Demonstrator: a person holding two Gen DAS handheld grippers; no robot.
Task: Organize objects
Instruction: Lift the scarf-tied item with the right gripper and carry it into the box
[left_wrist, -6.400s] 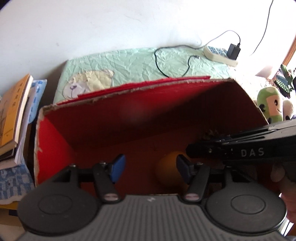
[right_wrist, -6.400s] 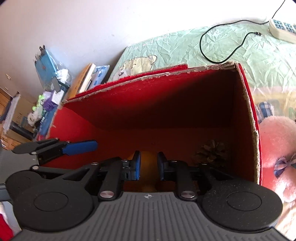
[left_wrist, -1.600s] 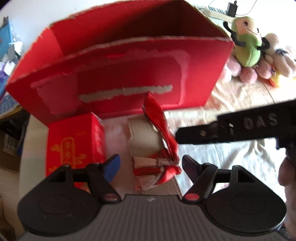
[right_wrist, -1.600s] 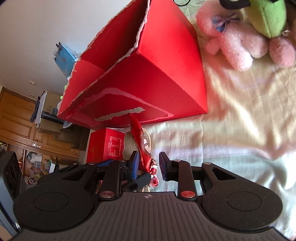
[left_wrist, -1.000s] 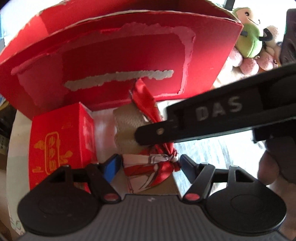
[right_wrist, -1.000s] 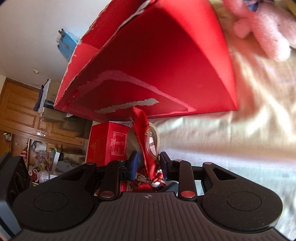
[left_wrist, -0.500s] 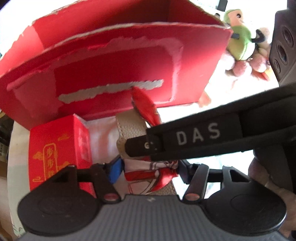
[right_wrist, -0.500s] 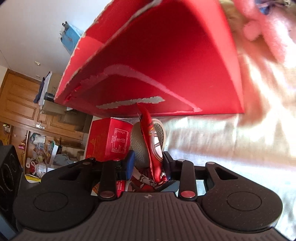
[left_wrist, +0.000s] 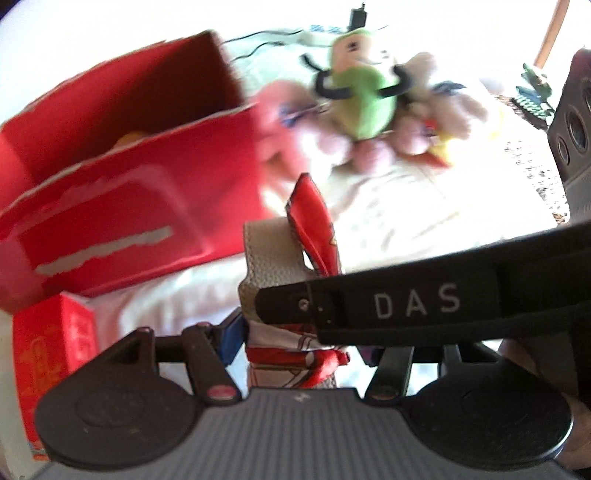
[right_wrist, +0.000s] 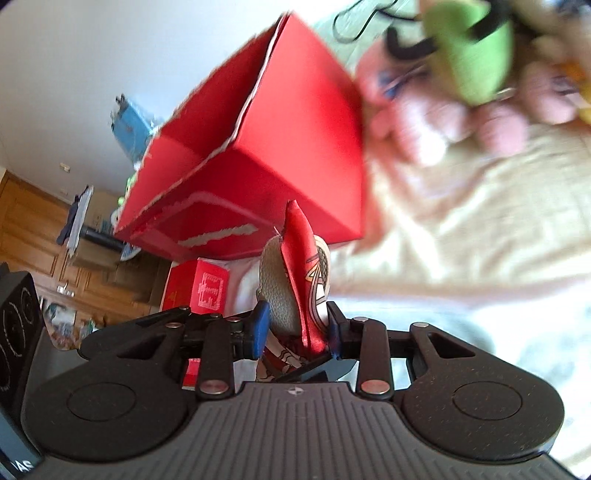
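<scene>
While both claws are clamped on the same beige pouch (right_wrist: 282, 291) with its red scarf (left_wrist: 316, 225), the left gripper (left_wrist: 299, 339) pinches the lower end and the right gripper (right_wrist: 295, 326) squeezes its sides. Ahead-left of both sits the big red box (left_wrist: 122, 184), small red carton (right_wrist: 205, 284) just beside it.

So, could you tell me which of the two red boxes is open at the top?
The large red box behind is open-topped, with something orange inside. The small red box with gold print, in front at left, is closed.
</scene>
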